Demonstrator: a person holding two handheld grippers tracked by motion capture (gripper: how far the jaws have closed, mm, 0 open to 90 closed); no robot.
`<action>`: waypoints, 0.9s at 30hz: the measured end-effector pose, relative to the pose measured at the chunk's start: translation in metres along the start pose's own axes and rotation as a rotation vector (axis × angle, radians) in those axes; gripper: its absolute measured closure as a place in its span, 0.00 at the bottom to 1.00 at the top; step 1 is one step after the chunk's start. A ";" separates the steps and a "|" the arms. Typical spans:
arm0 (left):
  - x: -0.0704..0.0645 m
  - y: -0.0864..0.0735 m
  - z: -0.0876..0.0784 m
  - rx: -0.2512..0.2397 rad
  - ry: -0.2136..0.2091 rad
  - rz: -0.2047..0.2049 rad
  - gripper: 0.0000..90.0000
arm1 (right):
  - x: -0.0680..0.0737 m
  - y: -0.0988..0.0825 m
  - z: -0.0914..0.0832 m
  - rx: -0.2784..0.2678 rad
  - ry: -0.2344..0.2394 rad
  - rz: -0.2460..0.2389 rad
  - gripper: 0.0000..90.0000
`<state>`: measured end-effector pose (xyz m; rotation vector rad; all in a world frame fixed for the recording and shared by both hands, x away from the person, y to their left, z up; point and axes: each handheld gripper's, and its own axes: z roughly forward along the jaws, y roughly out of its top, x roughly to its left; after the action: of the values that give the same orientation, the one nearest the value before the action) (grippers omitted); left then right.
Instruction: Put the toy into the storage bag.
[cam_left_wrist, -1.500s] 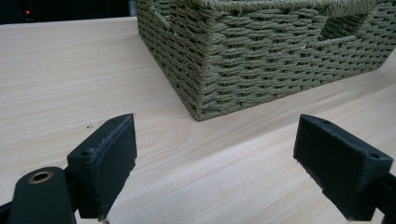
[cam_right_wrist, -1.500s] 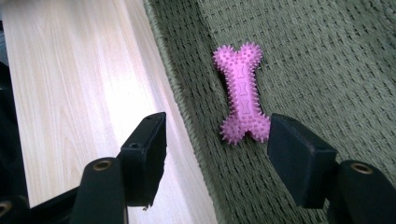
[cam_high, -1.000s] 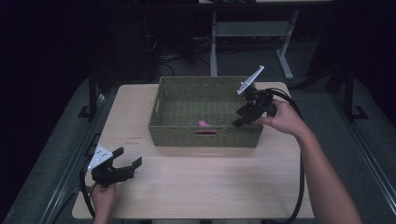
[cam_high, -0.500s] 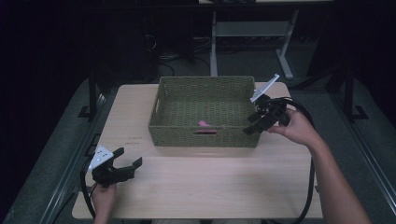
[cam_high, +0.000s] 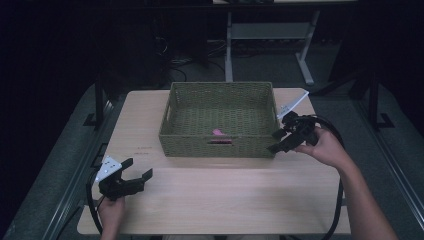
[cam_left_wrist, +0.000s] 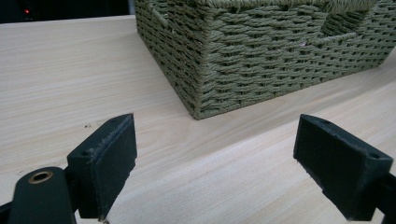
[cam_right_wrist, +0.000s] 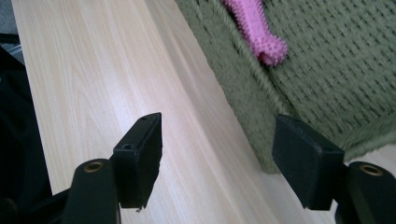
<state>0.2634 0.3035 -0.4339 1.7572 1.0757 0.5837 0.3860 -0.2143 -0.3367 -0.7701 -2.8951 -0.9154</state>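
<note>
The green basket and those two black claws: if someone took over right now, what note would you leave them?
Left gripper: open, empty, low over the table at its near left, pointing toward the basket.
Right gripper: empty, jaws have just been opening, nothing between them; beside the basket's near right corner, outside it.
Pink spiky toy: lying inside the basket by its front wall.
Done: the toy appears dropped off in the basket.
Left: probably just pull the right hand back; I see nothing else on the table to collect.

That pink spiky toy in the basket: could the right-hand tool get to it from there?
Probably yes. The right tool hangs open beside the basket, whose top is uncovered, and the pink toy lies alone inside. It would have to lift over the woven wall first.
</note>
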 end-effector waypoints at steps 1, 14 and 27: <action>0.000 0.000 0.000 -0.001 0.000 0.000 0.14 | 0.000 -0.002 0.000 0.001 -0.002 0.001 0.37; -0.001 0.000 0.002 0.002 -0.002 0.002 0.14 | 0.002 -0.034 0.003 -0.009 -0.007 0.038 0.36; -0.001 0.000 0.002 0.004 -0.004 0.004 0.14 | 0.011 -0.056 0.007 -0.018 -0.011 0.044 0.36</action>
<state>0.2646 0.3015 -0.4345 1.7636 1.0713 0.5804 0.3515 -0.2453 -0.3714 -0.8398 -2.8705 -0.9379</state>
